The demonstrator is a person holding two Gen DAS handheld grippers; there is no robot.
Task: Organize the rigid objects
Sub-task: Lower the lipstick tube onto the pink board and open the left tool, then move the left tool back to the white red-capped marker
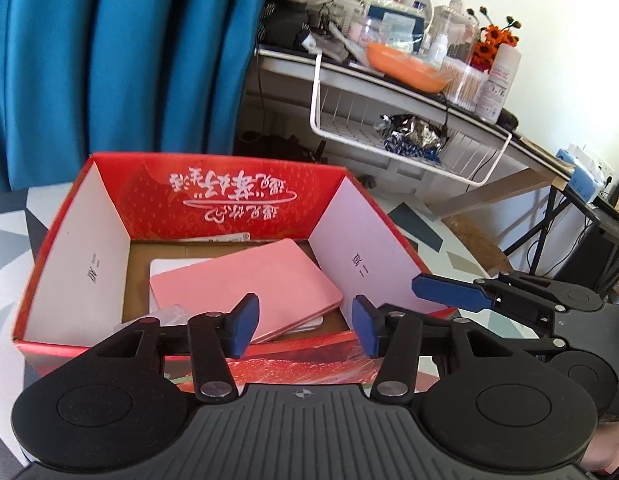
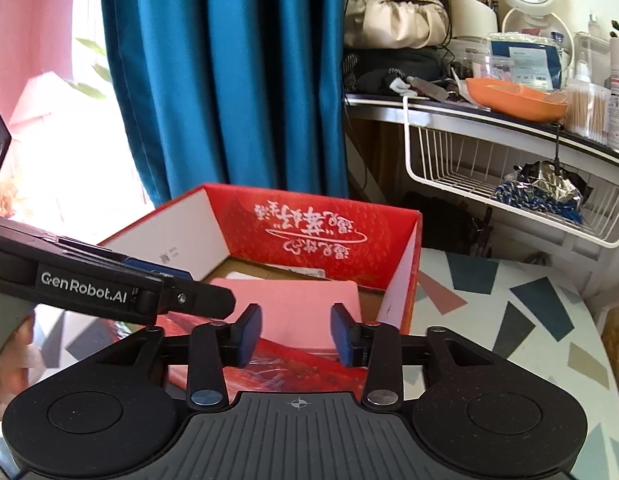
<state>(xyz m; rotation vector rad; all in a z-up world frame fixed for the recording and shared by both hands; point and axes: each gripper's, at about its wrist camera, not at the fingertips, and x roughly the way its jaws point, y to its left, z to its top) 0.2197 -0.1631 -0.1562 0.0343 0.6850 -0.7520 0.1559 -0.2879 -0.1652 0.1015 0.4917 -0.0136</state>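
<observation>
A red cardboard box [image 1: 213, 196] with white side flaps stands on the patterned table; it also shows in the right wrist view [image 2: 309, 220]. Inside lies a flat pink case [image 1: 245, 280] on top of a white flat item [image 1: 169, 265]; the pink case also shows in the right wrist view [image 2: 293, 300]. A clear plastic piece [image 1: 165, 316] lies at the box's near left. My left gripper [image 1: 305, 328] is open and empty above the box's near wall. My right gripper [image 2: 296, 334] is open and empty, just short of the box's near wall. It appears in the left wrist view [image 1: 449, 292] at the box's right flap.
A patterned table top [image 2: 509, 312] extends right of the box. Behind are blue curtains [image 1: 129, 60] and a cluttered desk [image 1: 389, 80] with an orange tray [image 1: 405, 68] and a white wire basket [image 1: 409, 136] hung beneath.
</observation>
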